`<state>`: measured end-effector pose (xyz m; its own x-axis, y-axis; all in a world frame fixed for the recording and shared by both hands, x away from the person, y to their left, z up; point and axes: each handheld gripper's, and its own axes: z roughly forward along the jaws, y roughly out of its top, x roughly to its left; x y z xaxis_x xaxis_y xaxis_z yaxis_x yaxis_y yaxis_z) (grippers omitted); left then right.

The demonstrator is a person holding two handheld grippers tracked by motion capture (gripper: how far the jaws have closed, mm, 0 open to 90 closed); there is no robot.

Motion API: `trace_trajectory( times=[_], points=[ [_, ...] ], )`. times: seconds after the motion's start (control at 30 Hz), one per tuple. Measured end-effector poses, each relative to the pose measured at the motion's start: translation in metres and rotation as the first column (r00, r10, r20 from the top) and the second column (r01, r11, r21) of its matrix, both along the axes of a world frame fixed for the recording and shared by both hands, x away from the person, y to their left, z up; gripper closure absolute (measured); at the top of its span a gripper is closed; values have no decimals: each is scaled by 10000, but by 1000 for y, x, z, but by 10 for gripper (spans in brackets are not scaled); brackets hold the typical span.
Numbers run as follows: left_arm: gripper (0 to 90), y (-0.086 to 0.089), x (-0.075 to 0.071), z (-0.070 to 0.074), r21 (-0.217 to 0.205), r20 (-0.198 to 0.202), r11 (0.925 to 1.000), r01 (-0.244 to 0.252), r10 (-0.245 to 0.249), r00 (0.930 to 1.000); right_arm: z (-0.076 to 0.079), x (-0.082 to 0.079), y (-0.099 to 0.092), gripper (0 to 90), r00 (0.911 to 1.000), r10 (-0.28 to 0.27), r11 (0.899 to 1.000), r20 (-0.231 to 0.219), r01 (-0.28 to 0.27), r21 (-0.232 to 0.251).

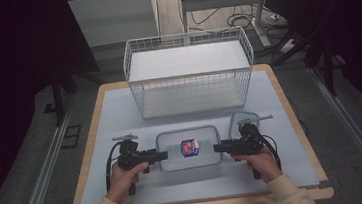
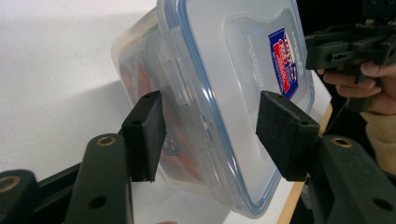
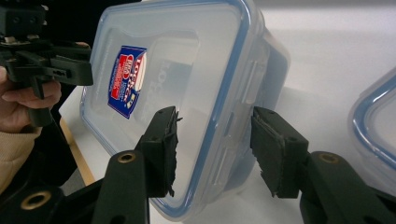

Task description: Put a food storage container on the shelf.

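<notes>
A clear plastic container (image 1: 174, 159) with a blue-rimmed lid and a red and blue label lies flat in the middle of the table. My left gripper (image 1: 164, 155) is at its left short end and my right gripper (image 1: 216, 149) at its right short end. In the left gripper view the jaws (image 2: 210, 126) straddle the lid rim and a side latch (image 2: 180, 81), one pad beside the wall, the other over the lid. In the right gripper view the jaws (image 3: 215, 140) straddle the other end of the container (image 3: 187, 60) with a gap on each side. Something orange shows dimly through the wall.
A white wire basket (image 1: 186, 36) stands behind the container at the far side of the table. Another blue-rimmed clear piece (image 1: 244, 117) lies just beyond my right gripper, and its rim (image 3: 373, 121) shows in the right gripper view. The table's front edge is close under the forearms.
</notes>
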<state>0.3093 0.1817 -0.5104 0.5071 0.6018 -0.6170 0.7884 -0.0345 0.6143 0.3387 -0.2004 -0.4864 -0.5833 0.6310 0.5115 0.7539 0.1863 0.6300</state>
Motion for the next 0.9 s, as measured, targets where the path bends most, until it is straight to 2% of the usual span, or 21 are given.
trace_trajectory(
  times=[0.23, 0.37, 0.5, 0.8, 0.9],
  points=[
    [417, 7, 21, -12, -828, -948, 9966, -49, -30, 9955, -3, 9, 4, 452, 9976, -416, 9991, -561, 417, 4],
    [414, 7, 24, -14, -953, -1089, 9954, -70, -34, 9941, -9, 14, 4, 360, 9915, -543, 9983, -1183, 565, 154],
    [412, 8, 25, -15, -965, -1106, 9953, -56, -51, 9938, -13, 16, 5, 321, 9847, -702, 9962, -1594, 775, 400],
    [409, 5, 21, -12, -777, -940, 9969, -74, 1, 9956, -14, 17, 7, 360, 9766, -922, 9920, -1944, 1070, 671],
    [412, 2, 11, -6, -405, -465, 9992, -67, 48, 9989, -12, 14, 5, 394, 9784, -818, 9924, -1900, 975, 748]
  ],
)
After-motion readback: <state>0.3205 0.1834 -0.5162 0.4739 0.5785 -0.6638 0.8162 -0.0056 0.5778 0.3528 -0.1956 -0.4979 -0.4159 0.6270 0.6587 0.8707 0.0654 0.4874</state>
